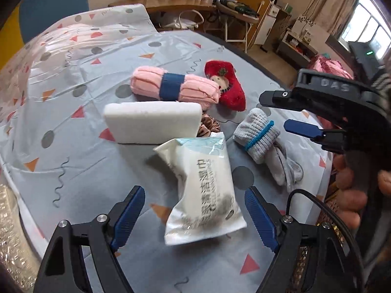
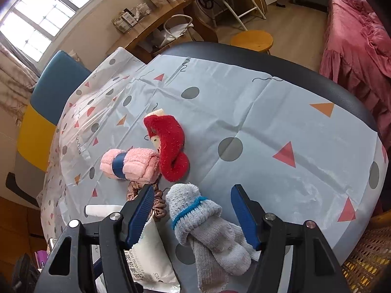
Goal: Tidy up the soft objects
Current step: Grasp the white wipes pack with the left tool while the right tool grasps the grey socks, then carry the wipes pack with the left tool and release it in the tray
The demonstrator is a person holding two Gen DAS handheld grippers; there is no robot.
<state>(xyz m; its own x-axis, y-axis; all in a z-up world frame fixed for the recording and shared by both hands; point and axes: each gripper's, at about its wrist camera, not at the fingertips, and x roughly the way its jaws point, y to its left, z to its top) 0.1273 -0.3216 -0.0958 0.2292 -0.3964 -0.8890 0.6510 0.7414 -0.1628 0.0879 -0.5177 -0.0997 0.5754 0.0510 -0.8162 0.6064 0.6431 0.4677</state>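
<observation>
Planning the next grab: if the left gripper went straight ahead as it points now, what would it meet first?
Probably the wet wipes pack: it lies between the open fingers of the left gripper. Beyond it stands the white sponge. Depth is unclear.

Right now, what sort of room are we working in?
Probably a lived-in bedroom or home living space: a bed with a pink ruffled bedspread, a curtained window and a wooden stool beside the table.

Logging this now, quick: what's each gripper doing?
Left gripper: open, white plastic wipes packet between its fingers, ungripped.
Right gripper: open, straddling grey knitted socks.
</observation>
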